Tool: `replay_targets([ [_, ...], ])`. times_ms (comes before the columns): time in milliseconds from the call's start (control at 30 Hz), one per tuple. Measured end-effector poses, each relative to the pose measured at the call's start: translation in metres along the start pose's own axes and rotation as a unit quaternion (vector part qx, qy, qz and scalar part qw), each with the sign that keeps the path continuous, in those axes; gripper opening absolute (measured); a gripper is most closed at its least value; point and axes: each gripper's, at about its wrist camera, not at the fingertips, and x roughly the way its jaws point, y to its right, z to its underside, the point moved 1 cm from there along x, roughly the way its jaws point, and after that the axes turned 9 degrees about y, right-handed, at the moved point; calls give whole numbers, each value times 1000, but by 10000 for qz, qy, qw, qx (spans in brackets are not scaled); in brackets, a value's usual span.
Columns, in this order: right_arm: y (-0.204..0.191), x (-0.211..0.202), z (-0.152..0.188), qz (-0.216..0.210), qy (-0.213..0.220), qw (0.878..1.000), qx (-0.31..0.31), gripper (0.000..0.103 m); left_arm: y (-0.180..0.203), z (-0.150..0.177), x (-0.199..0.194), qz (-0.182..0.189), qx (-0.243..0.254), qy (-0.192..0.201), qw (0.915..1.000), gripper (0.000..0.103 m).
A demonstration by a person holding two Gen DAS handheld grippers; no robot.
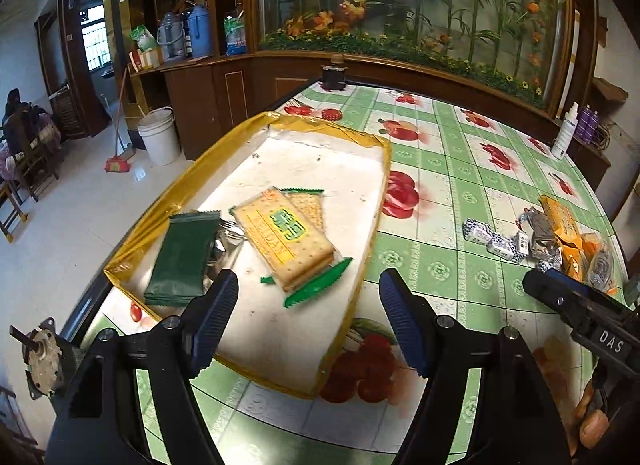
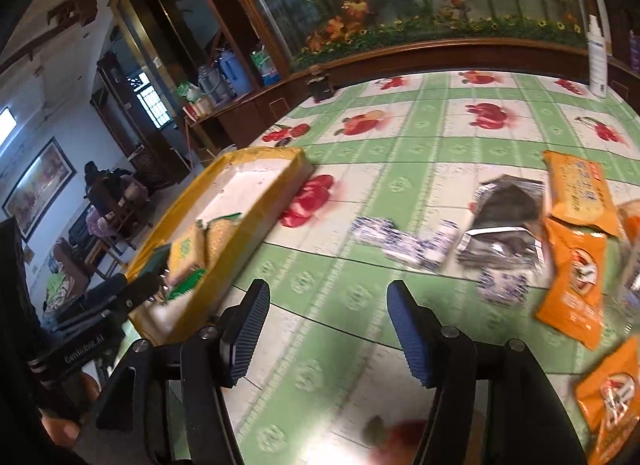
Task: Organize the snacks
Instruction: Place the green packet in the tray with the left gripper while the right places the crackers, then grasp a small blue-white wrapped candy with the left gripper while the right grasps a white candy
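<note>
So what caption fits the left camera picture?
Open left gripper above yellow-rimmed white tray holding cracker packet and dark green packet.

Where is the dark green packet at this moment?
In the left wrist view, the dark green packet lies inside the yellow tray, at its near left corner, just left of the cracker pack.

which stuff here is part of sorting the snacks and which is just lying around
Part of the job:
yellow-edged tray
cracker packs
dark green packet
blue-and-white candies
silver packets
orange packets

Just lying about:
white spray bottle
dark jar
white bucket
broom
</note>
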Motion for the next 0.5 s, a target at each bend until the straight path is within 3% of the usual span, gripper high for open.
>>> replay_targets([
  [400, 33, -5, 9, 302, -92, 9995, 54, 64, 36, 9, 7, 365, 201, -247, 9988, 73],
  [500, 34, 7, 2, 347, -115, 9993, -14, 55, 40, 11, 11, 432, 236, -342, 9982, 73],
])
